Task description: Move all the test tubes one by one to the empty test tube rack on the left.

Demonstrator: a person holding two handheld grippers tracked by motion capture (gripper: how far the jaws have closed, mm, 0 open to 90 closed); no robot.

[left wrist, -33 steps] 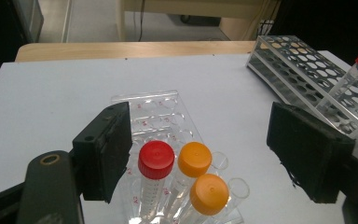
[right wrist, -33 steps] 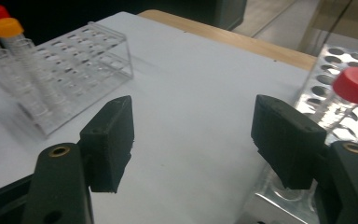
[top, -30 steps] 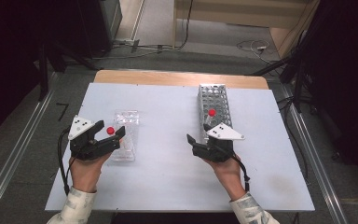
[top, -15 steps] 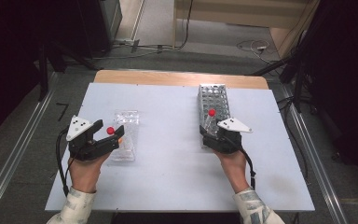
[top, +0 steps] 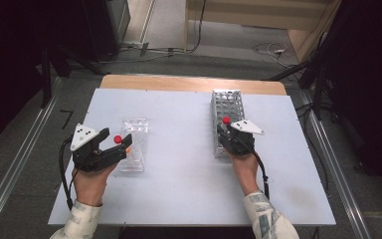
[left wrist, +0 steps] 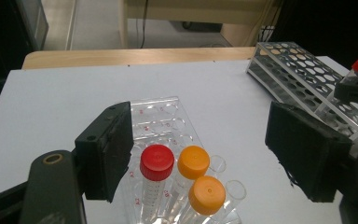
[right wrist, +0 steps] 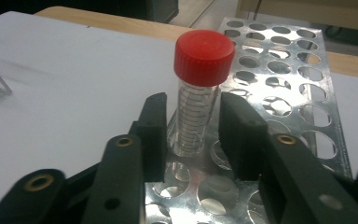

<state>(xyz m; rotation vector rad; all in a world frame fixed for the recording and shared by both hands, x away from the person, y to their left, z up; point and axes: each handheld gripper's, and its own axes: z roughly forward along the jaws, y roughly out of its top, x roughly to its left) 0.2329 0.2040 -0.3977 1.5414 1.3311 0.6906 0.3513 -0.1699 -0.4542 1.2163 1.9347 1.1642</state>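
Over the perforated metal tube rack (top: 226,119) at right, the right gripper (right wrist: 189,123) clamps a clear red-capped tube (right wrist: 199,88). Near left, the left gripper (left wrist: 200,154) gapes wide, empty, above a clear plastic tray (left wrist: 161,116).

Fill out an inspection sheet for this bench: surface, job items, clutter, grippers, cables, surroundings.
Surface: white table with a wooden strip at its far edge; no spills seen.
Job items: metal tube rack on the right side; red-capped tube standing in a near hole of it; clear plastic tray on the left holding one red-capped tube and two orange-capped tubes.
Clutter: nothing seen.
Grippers: right gripper with jaws either side of the racked tube, contact unclear; left gripper open, jaws wide around the tray tubes.
Cables: one trails from each gripper toward the near edge; loose leads on the floor beyond.
Surroundings: dark equipment either side, metal floor rails.
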